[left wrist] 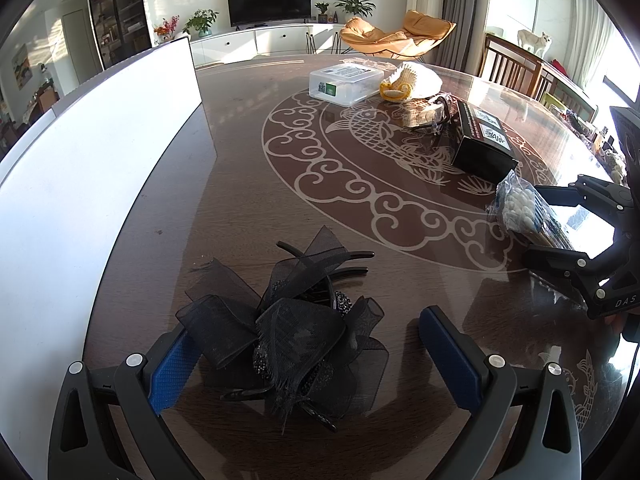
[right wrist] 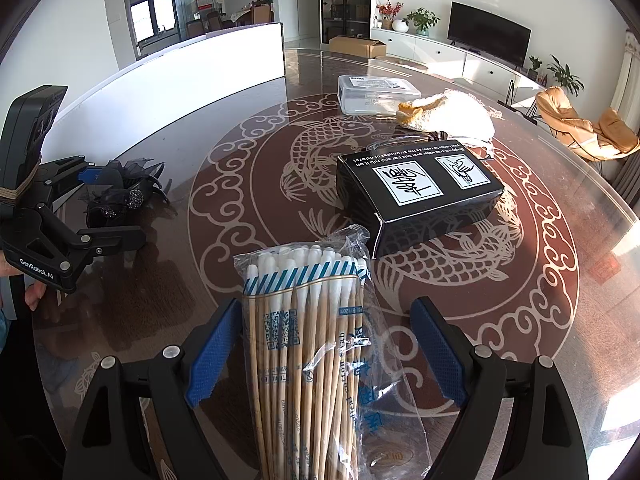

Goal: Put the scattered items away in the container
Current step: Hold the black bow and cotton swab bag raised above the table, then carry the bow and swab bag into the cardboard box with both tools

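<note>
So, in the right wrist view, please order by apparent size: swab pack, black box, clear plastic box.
1. Swab pack, though nearness to the camera inflates it.
2. Black box.
3. Clear plastic box, farthest away.

Left wrist: low, close over the dark patterned worktop (left wrist: 240,184), facing the television wall.
Right wrist: equally low, beside it.
Shared: glossy black printed cardboard box (left wrist: 482,142) (right wrist: 416,196).

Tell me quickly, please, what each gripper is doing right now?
Left gripper: open, straddling the black hair bow, not clamped.
Right gripper: open around the cotton swab pack, not gripping.
</note>
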Available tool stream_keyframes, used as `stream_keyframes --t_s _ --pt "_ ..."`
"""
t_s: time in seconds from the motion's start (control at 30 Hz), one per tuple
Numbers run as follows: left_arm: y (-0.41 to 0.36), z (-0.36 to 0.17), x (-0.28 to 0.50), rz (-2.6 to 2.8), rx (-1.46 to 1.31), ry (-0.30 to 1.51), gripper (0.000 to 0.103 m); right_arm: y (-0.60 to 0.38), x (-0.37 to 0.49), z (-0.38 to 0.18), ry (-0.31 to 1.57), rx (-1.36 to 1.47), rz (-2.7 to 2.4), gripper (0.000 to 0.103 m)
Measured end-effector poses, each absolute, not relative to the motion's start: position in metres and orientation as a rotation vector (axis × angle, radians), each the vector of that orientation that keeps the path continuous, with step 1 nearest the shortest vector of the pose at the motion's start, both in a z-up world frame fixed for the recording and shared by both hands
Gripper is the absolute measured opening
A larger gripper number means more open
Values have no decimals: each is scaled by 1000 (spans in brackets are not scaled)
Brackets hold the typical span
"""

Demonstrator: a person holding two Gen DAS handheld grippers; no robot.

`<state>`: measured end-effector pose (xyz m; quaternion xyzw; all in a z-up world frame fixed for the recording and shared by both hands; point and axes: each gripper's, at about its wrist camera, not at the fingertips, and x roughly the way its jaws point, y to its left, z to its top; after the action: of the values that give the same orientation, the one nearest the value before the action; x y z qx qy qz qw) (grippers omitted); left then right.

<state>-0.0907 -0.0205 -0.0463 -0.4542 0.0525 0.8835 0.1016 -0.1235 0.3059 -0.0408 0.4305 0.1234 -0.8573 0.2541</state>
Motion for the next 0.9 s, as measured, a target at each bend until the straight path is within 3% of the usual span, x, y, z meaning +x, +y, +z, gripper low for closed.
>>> stream_keyframes --t_s 0.73,0.77,0.8,0.83,0.87,0.9 --pt "-20 -46 -92 2595 -1349 158 103 304 -123 -40 338 1178 -2350 85" --pt "-19 -45 -91 2592 -1332 161 95 301 -123 -40 341 1182 -2352 81" --pt "-18 -43 -89 2595 -1311 161 80 299 -122 -39 340 1176 -2353 74" --pt "-20 -41 -87 2602 -1288 159 70 297 -121 -36 342 1175 -2357 52" --pt "-23 -38 -84 2606 -1269 151 39 294 -121 -34 344 1193 -2360 37" --pt "-28 -36 -83 2569 -1263 92 39 292 -120 -31 348 1204 -2367 35"
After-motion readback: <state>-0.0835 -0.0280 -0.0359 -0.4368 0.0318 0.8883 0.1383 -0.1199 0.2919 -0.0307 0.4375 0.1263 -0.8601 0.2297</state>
